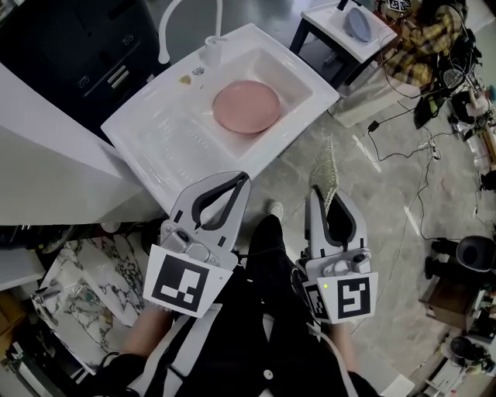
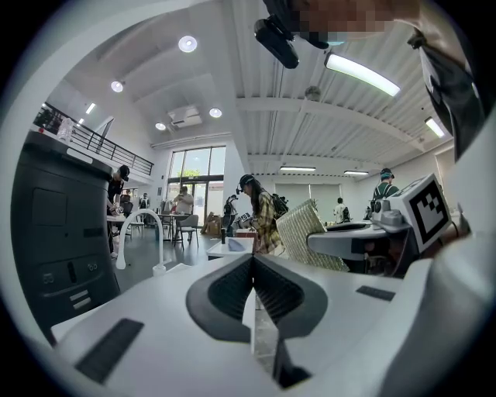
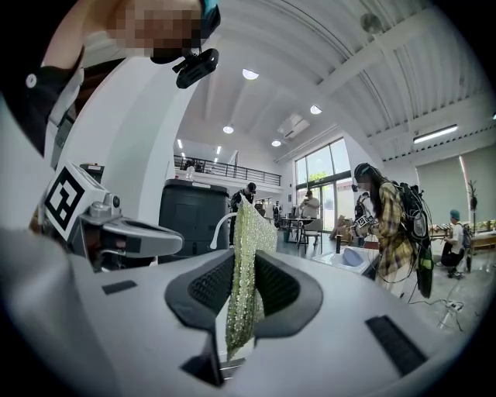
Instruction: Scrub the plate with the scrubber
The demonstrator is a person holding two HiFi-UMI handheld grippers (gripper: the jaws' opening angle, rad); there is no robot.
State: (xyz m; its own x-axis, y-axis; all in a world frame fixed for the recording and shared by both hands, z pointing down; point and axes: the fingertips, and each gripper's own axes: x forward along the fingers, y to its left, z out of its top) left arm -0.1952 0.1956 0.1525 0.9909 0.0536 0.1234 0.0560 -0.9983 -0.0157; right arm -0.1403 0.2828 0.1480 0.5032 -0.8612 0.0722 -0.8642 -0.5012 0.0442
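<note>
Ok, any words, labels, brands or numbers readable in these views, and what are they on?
No words, brands or numbers can be read in any view.
Left marker on the left claw: a square coded pattern, not text.
Right marker on the right claw: the same.
The scrubber and plate: no print visible.

Scrubber (image 1: 325, 164): lower part hidden inside the right gripper (image 1: 325, 194) in the head view. Yellowish speck (image 1: 185, 79) on the sink's drainboard (image 1: 167, 132): too small to identify. Side table (image 1: 325, 19): cut off by the top edge.
</note>
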